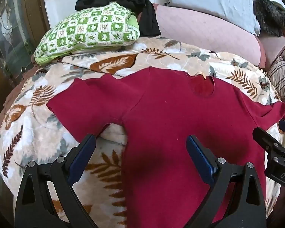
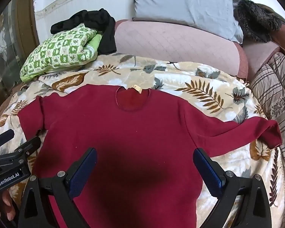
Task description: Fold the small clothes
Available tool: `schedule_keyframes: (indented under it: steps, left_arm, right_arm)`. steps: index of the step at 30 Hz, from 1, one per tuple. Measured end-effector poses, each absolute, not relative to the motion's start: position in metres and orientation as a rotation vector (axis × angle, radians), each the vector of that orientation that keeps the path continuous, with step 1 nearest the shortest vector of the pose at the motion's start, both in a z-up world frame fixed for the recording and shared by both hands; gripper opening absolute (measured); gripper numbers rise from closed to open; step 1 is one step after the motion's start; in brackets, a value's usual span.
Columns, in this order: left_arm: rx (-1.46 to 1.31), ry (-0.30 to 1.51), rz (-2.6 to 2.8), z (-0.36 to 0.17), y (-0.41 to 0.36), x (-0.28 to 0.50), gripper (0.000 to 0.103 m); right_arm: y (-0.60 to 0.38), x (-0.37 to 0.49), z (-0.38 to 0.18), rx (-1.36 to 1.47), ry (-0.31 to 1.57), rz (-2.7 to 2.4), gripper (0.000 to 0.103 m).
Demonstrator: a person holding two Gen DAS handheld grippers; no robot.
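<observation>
A dark red long-sleeved top (image 1: 171, 114) (image 2: 123, 133) lies flat and face up on a leaf-patterned blanket (image 1: 38, 133) (image 2: 209, 87), neck hole away from me, both sleeves spread out sideways. My left gripper (image 1: 140, 140) hovers wide open over the top's left side near the armpit, nothing between its blue pads. My right gripper (image 2: 144, 153) hangs wide open over the top's right chest, also holding nothing. Each gripper shows at the edge of the other's view: the right gripper (image 1: 275, 142) and the left gripper (image 2: 13, 148).
A green checked cushion (image 1: 89, 32) (image 2: 58, 53) with a black garment (image 1: 134, 3) (image 2: 96, 26) draped on it lies behind the blanket at the left. A pink bolster (image 2: 176, 43), a grey pillow (image 2: 184, 5) and a dark furry thing (image 2: 256, 20) line the back. A striped quilt (image 2: 275, 95) lies right.
</observation>
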State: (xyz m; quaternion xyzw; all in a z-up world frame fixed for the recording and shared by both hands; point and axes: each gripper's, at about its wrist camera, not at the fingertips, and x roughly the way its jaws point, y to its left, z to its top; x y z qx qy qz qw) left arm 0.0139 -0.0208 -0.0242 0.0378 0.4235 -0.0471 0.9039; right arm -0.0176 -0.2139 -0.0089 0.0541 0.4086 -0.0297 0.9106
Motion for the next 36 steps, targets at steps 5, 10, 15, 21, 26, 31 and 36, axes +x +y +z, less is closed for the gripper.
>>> schedule_keyframes:
  steps: [5,10,15,21,26,31,36]
  left_arm:
    - [0.069,0.889,-0.091,-0.029,-0.023,0.018,0.096]
    - [0.032,0.97,-0.11,-0.042,-0.023,0.028,0.096]
    - [0.022,0.99,-0.114,-0.05,-0.02,0.031,0.096]
    - [0.03,0.969,-0.104,-0.05,-0.018,0.035,0.096]
    - [0.038,0.942,-0.097,-0.047,-0.015,0.037,0.096]
    - [0.037,0.939,-0.095,-0.047,-0.016,0.039,0.096]
    - [0.023,0.949,-0.087,-0.052,-0.011,0.045,0.096]
  right_arm:
    - [-0.218,-0.013,-0.014,0.132,0.852,-0.058,0.1]
    - [-0.219,-0.009,-0.019,0.133,0.86,-0.059,0.1]
    - [-0.219,-0.004,-0.024,0.138,0.872,-0.058,0.1]
    - [-0.218,0.003,-0.03,0.142,0.885,-0.061,0.1]
    - [-0.216,0.008,-0.032,0.143,0.886,-0.066,0.1]
    - [-0.214,0.011,-0.034,0.142,0.891,-0.061,0.1]
    - [-0.209,0.018,-0.037,0.134,0.899,-0.056,0.1]
